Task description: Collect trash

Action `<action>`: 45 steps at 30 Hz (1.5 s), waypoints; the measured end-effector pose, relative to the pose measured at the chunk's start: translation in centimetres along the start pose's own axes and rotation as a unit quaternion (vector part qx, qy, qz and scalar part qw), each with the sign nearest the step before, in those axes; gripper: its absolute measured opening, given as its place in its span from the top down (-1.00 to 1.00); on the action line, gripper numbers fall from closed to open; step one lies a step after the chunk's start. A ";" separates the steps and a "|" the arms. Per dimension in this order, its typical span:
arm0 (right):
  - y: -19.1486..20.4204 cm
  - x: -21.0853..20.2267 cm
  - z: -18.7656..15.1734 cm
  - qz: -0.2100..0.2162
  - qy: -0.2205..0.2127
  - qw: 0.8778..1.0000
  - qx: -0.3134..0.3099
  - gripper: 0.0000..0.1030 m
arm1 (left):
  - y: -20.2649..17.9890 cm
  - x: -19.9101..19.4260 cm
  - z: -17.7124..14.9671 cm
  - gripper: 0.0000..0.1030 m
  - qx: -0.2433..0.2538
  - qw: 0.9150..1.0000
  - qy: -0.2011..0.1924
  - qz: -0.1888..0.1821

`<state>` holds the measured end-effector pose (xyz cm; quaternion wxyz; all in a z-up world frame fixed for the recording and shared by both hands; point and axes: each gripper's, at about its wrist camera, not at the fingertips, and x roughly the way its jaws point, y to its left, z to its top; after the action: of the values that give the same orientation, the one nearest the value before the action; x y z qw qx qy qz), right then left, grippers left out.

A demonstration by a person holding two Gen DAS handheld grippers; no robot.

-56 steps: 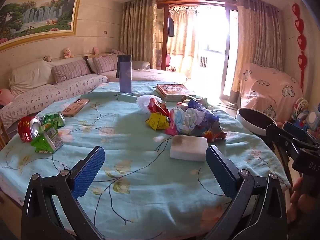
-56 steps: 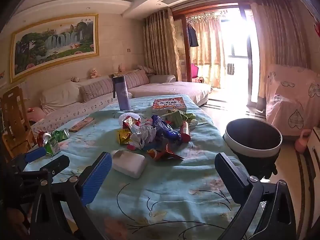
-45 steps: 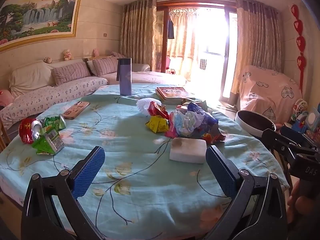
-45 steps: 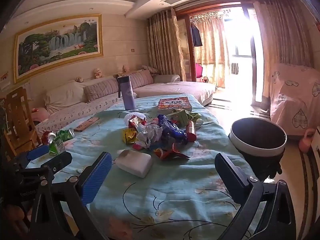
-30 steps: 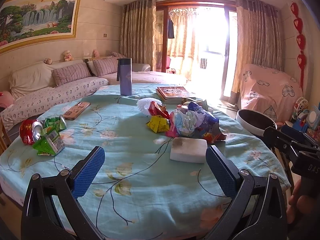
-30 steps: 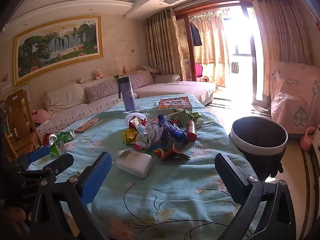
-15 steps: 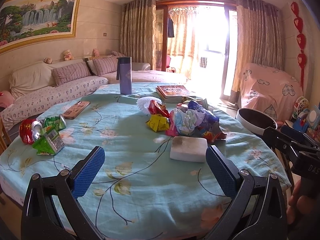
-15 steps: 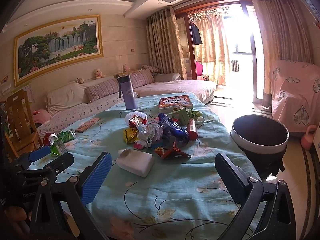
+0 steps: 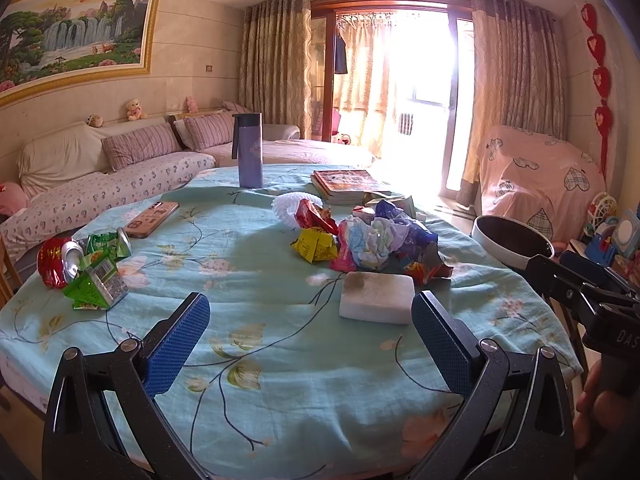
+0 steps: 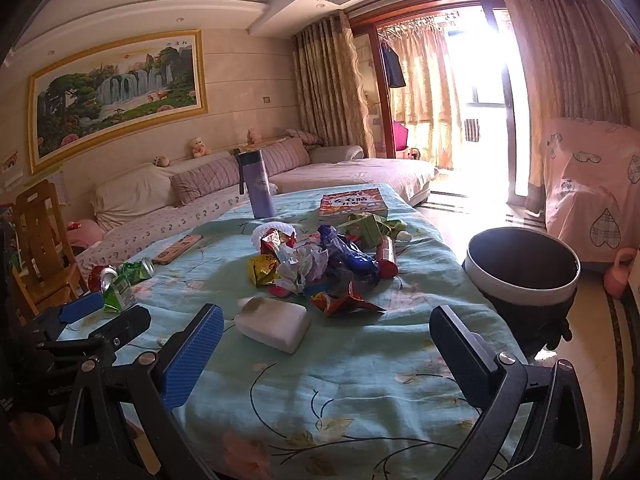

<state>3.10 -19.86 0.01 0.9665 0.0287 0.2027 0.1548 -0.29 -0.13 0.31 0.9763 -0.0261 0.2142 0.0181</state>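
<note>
Little has shifted since the earlier frames: both grippers hold their hover at the near edge of the worktop, and the trash lies as before.

Left wrist view. Left gripper (image 9: pixel 308 330): jaws spread wide, nothing between them, above the floral cloth of the worktop (image 9: pixel 280 368). White sponge block (image 9: pixel 376 297): flat on the cloth, landmark for this entry. Wrapper pile (image 9: pixel 372 240): just behind the sponge block, crumpled foil and paper in red, yellow, blue and white. Crushed cans and green carton (image 9: pixel 86 266): well apart to the left of the sponge block, near the worktop edge. Phone (image 9: pixel 151 219): behind those cans. Purple flask (image 9: pixel 249 150): upright, far behind the sponge block. Books (image 9: pixel 347 185): stacked beyond the pile. Waste bin (image 9: pixel 512 240): right of the sponge block, off the worktop, rim showing. Right gripper (image 9: pixel 588 284): at the right edge, held in a hand; its opening is hard to judge from here.

Right wrist view. Right gripper (image 10: pixel 326 342): jaws wide apart, holding nothing. Sponge block (image 10: pixel 273 323): just ahead of the left finger. Wrapper pile (image 10: pixel 320 264): behind the sponge block. Waste bin (image 10: pixel 524 280): right of the sponge block, beside the worktop, seemingly empty, though its bottom is dark. Left gripper (image 10: pixel 100 318): left of the sponge block, low at the worktop edge.
</note>
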 end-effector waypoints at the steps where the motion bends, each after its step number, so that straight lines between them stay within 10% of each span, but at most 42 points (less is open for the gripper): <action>1: 0.0 0.0 0.0 0.000 0.000 1.000 0.000 -1.00 | 0.0 0.0 0.0 -1.00 0.000 1.000 0.001 0.000; 30: -1.5 1.7 0.4 0.009 0.028 0.999 0.020 -0.99 | 0.2 3.1 -0.1 -1.00 -0.013 0.998 0.050 -0.036; 45: -4.2 8.0 1.3 0.037 0.109 0.992 0.051 -0.26 | -0.6 10.2 0.7 -0.73 0.008 0.988 0.136 -0.073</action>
<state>11.80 -21.35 -2.37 0.9295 0.0680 0.3132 0.1827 9.28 -0.41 -3.26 0.9370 -0.0357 0.3425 -0.0589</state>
